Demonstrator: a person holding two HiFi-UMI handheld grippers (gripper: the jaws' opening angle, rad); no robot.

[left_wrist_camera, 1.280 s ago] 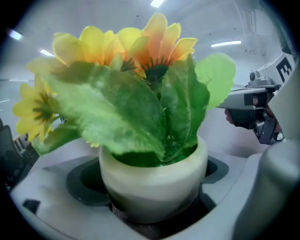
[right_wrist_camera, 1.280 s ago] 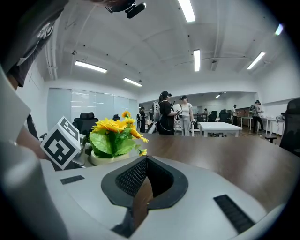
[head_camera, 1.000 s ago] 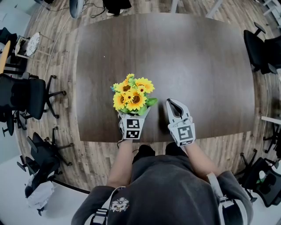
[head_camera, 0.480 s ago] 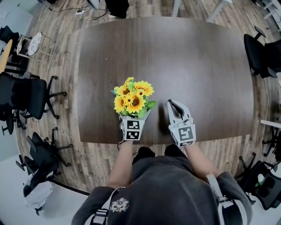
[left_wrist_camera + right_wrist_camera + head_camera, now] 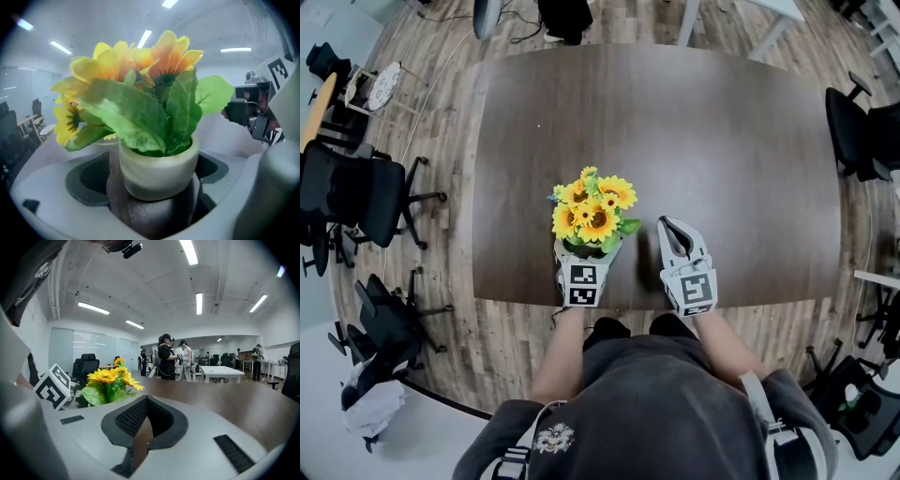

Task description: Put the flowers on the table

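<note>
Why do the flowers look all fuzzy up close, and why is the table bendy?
Left gripper view: the flowers sit very near the lens, so they blur. Head view: the wide-angle lens bends the table and the floor planks. Right gripper view: ceiling lights glare white, but the flowers look sharp.

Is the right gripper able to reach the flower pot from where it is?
Probably yes. The right gripper sits just beside the flower pot, with only bare table between them. But the left gripper clamps the pot's sides, and the right jaws are shut.
</note>
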